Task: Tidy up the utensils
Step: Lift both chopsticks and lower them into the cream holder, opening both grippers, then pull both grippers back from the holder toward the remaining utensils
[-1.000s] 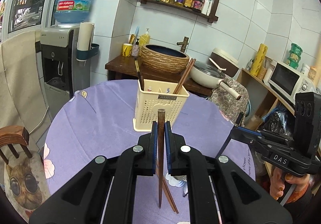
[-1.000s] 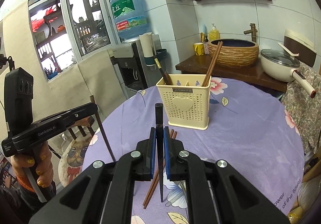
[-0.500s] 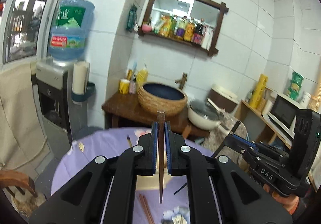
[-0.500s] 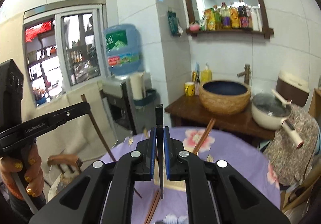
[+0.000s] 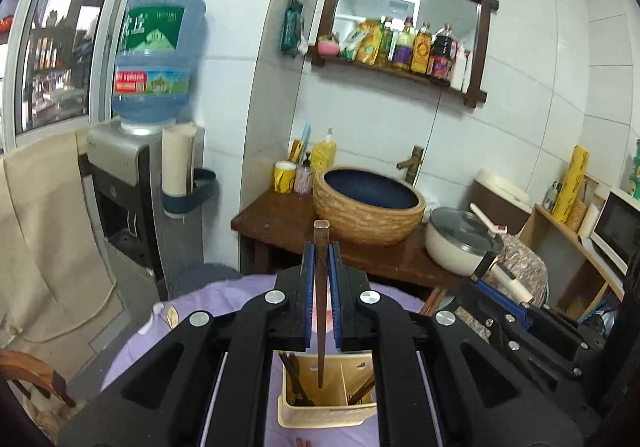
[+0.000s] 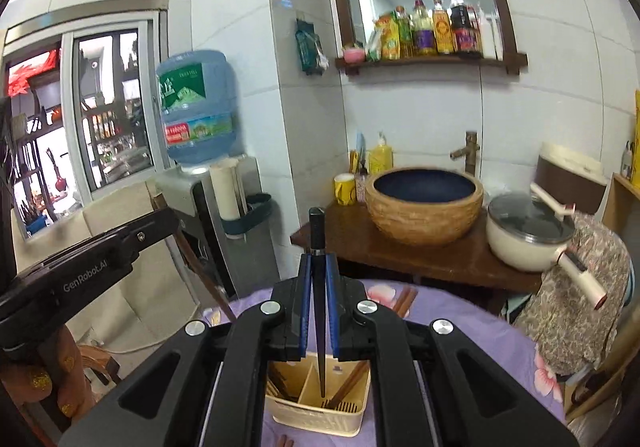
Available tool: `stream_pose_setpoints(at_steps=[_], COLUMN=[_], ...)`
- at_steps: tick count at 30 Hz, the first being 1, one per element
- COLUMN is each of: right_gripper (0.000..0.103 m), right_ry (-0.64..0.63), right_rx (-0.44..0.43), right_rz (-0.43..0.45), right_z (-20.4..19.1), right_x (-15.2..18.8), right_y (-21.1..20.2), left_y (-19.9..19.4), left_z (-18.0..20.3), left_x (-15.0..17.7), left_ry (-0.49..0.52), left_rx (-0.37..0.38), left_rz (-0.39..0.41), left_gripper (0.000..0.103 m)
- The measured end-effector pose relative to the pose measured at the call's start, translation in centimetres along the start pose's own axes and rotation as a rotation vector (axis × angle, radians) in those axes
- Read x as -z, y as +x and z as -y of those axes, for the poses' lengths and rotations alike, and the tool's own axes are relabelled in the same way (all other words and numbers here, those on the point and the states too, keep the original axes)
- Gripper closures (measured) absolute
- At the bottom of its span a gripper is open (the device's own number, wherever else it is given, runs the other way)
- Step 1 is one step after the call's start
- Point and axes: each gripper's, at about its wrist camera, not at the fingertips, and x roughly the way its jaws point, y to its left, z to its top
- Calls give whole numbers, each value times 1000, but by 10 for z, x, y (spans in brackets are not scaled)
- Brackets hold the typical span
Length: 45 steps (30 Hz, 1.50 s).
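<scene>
Cream holder (image 5: pixel 324 413) below; both claws clamp chopsticks.

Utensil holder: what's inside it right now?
The cream utensil holder has brown chopsticks leaning in its right compartment and more in the left. The gripper bodies hide its outer edges.

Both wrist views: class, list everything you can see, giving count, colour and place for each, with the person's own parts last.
Cream plastic utensil holder: one, on the purple tablecloth, chopsticks inside.
Woven brown basin: one, blue inside, on the dark wooden counter.
Cream lidded pot: one, right of basin.
Blue water bottle: one, atop the grey dispenser.
Wooden wall shelf: one, holding bottles.
Brown wooden chopstick: one, in left claw.
Black chopstick: one, in right claw.
Hand: one, lower left of the right view.
</scene>
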Motion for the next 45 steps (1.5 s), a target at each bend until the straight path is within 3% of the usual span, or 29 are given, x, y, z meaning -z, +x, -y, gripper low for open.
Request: stream_pose_setpoints(at_steps=[7, 14, 15, 18, 20, 22, 24, 27, 32, 40, 45], right_gripper=[95, 95, 93, 57, 52, 50, 45, 43, 43, 44, 45], right_ry=[32, 31, 30, 34, 41, 45, 45, 11, -46, -151, -186], right_rx=[2, 4, 8, 10, 21, 16, -9, -59, -94, -111, -119], right_rz=[-96, -83, -67, -11, 2, -15, -45, -144, -298, -394, -455], right_z=[9, 13, 13, 17, 20, 22, 23, 18, 7, -15, -26], right_x=[43, 48, 48, 49, 53, 64, 78, 114, 176, 241, 261], right_y=[28, 29, 26, 12, 3, -7, -14, -19, -20, -30, -22], left_y=[42, 55, 54, 45, 32, 14, -4, -24, -33, -42, -48], left_z=[-7, -11, -11, -11, -12, -19, -30, -46, -70, -92, -89], left_x=[60, 87, 87, 88, 92, 103, 116, 149, 213, 273, 292], left_ry=[5, 5, 6, 9, 24, 14, -22, -45, -70, -87, -78], left_rx=[-8, -17, -11, -4, -4, 0, 21, 20, -29, -119, -104], left_rz=[-123, -166, -169, -158, -139, -123, -104, -142, -273, -368, -398], left_gripper=[96, 96, 96, 95, 86, 41, 28, 21, 20, 20, 20])
